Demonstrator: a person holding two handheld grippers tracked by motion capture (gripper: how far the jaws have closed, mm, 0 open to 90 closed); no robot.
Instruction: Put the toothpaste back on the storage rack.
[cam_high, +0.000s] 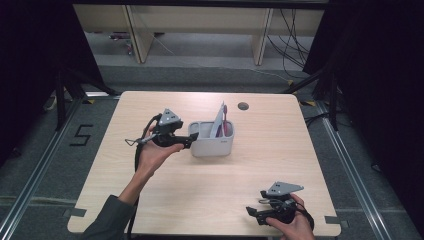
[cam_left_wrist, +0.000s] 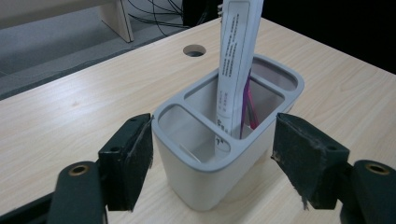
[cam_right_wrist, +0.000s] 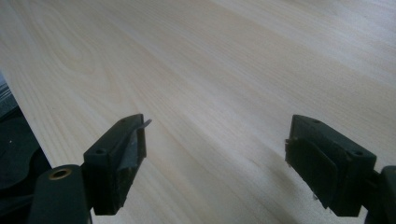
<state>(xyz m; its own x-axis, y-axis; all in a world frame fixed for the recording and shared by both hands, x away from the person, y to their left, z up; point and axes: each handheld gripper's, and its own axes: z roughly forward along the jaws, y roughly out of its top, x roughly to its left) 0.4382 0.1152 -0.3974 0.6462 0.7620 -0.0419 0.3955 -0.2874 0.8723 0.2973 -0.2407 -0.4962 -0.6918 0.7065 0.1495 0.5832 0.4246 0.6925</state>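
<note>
A: Where does the grey organizer (cam_high: 212, 144) sit?

B: Near the middle of the wooden table (cam_high: 210, 190), a little toward the far edge. It has several compartments. A white packaged item (cam_left_wrist: 233, 70) stands tilted in a middle one, with something pink behind it; I can't quite tell what the pink thing is.

A: And the left gripper (cam_high: 186, 141)?

B: Right at the organizer's left end. In the left gripper view its jaws stand spread on either side of the nearest compartment, the left pad close to the wall, the right one with a gap. They don't seem to press on it.

A: The right gripper (cam_high: 252, 212)?

B: Low at the near right corner of the table, well apart from the organizer. Its jaws are spread wide over bare wood with nothing between them.

A: Anything in the way?

B: A round cable hole (cam_high: 243, 106) lies beyond the organizer, near the far edge. The tabletop around the organizer is open on the right and toward the near side.
</note>
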